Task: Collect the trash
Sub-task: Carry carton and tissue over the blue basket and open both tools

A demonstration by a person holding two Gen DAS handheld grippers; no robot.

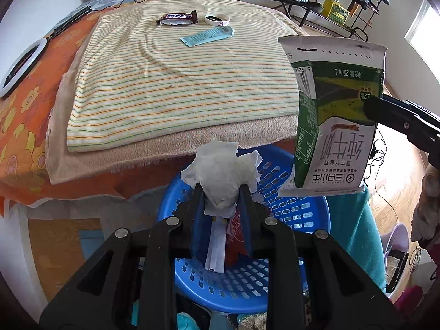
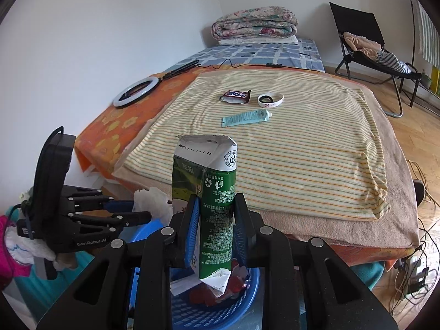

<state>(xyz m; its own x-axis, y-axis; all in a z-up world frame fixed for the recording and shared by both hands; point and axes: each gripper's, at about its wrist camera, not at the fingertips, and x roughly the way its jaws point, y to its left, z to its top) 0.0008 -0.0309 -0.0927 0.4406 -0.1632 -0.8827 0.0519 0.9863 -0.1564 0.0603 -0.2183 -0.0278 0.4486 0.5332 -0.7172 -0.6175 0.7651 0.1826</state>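
A bed with a striped blanket fills the room, and just before its near edge stands a blue basket. Over the basket the left gripper clamps a crumpled tissue, and the right gripper clamps a green milk carton reading "250mL". Far behind the basket, on the blanket, lie a brown wrapper, a white wristband marked "24" and a teal tube.

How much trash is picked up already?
Some wrappers already lie in the blue basket. The left gripper holds a crumpled tissue and the right gripper a milk carton over it. A candy wrapper and tube remain on the bed.
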